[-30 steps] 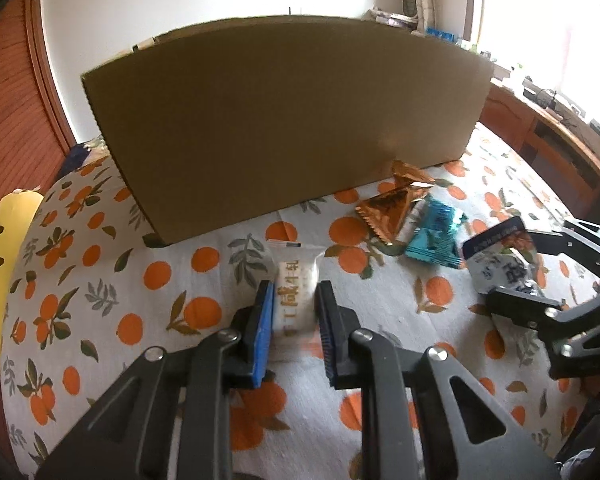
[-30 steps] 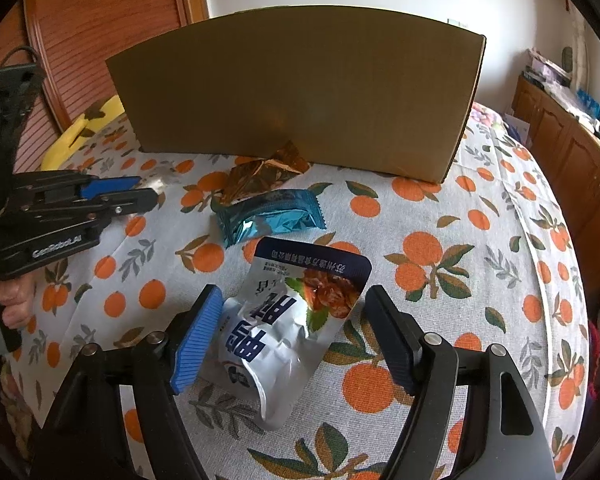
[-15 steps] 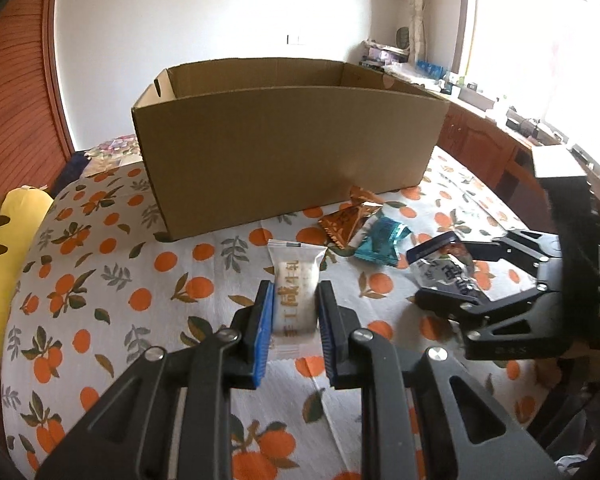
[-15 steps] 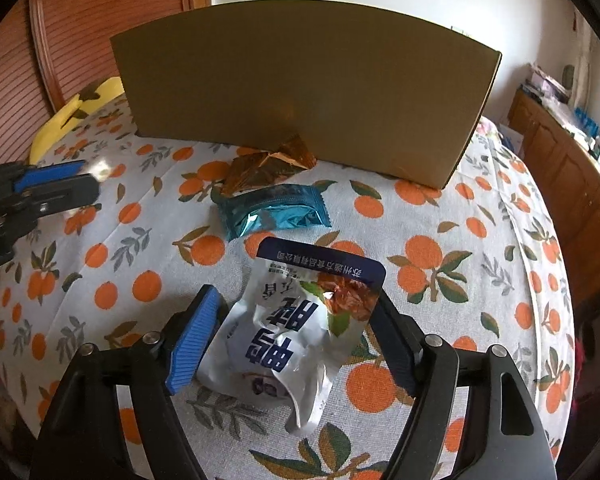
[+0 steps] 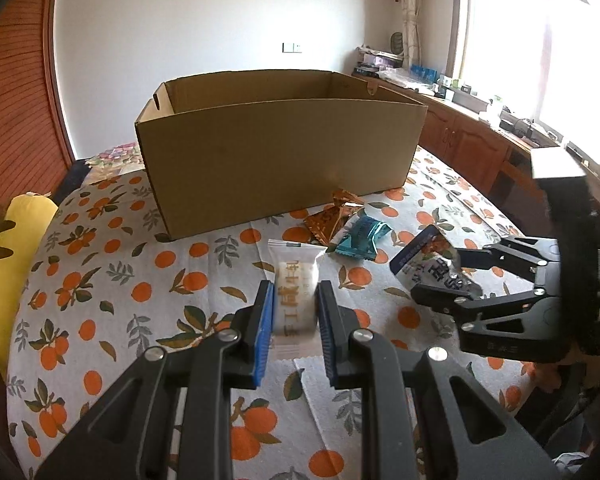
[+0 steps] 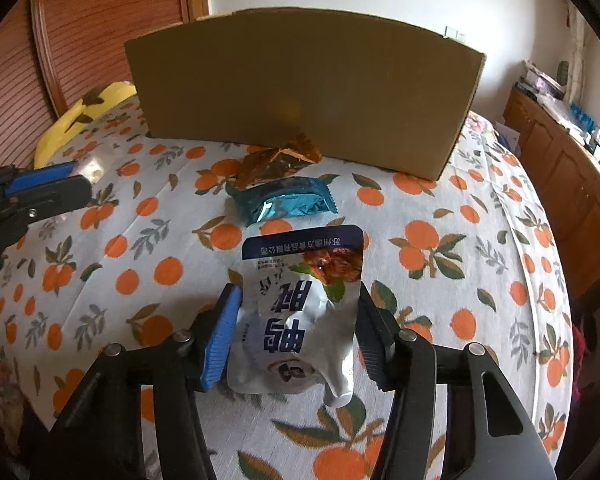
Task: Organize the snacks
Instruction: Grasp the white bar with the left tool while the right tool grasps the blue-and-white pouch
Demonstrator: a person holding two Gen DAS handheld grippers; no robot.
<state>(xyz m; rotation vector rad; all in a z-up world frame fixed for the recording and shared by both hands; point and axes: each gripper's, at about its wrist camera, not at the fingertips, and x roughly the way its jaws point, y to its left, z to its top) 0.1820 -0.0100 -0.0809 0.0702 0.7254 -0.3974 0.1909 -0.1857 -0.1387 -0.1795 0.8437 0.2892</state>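
My left gripper (image 5: pixel 294 300) is shut on a white snack packet (image 5: pixel 296 288) and holds it above the orange-print tablecloth. My right gripper (image 6: pixel 296 312) is shut on a silver and blue snack pouch (image 6: pixel 300 304), lifted off the cloth; it also shows in the left wrist view (image 5: pixel 431 268). An open cardboard box (image 5: pixel 280 152) stands behind, also in the right wrist view (image 6: pixel 300 92). A teal wrapper (image 6: pixel 288 202) and brown wrappers (image 6: pixel 276 160) lie in front of the box.
The tablecloth (image 5: pixel 100 272) covers a round table. A yellow cushion (image 5: pixel 8 248) lies at the left edge. Wooden cabinets (image 5: pixel 471 148) with clutter run along the window at right. A wooden sliding door (image 6: pixel 80 32) stands behind.
Both grippers have risen and drawn back from the box with their packets. The right gripper closed onto the pouch and lifted it off the cloth. The box's open top now shows.
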